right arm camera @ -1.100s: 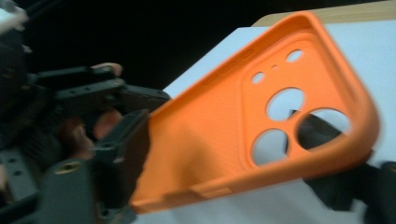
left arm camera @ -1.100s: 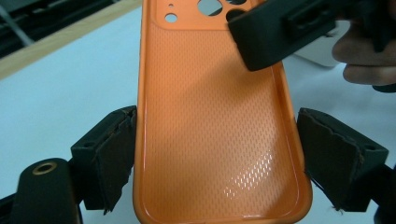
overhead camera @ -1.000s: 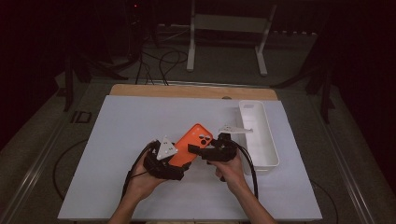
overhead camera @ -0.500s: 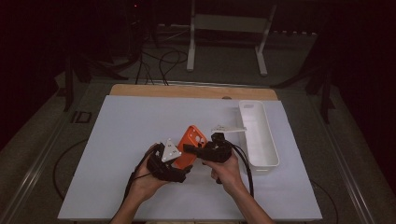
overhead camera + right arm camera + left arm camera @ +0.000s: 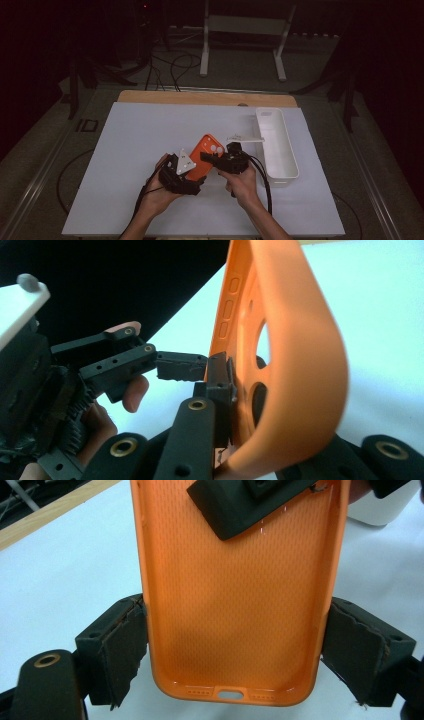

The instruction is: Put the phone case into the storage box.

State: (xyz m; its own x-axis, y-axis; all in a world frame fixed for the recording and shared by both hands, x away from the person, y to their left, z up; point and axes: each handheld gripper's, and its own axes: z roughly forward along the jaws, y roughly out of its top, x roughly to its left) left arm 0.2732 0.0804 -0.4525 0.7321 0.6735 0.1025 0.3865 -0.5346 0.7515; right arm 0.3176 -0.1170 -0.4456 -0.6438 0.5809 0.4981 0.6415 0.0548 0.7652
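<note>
Left gripper (image 5: 186,172) clamps the orange phone case (image 5: 204,157) across its long side walls near the charging-port end, pads pressed to both edges, holding it off the white table (image 5: 125,150) at centre. The case appears an empty shell, light and flexible; the rims are judged the soundest grip, the thin back likely to bow. Right gripper (image 5: 212,156) has just been closing and now pinches the case's wall by the camera cutout. Further right, the white tray (image 5: 287,160) appears empty.
</note>
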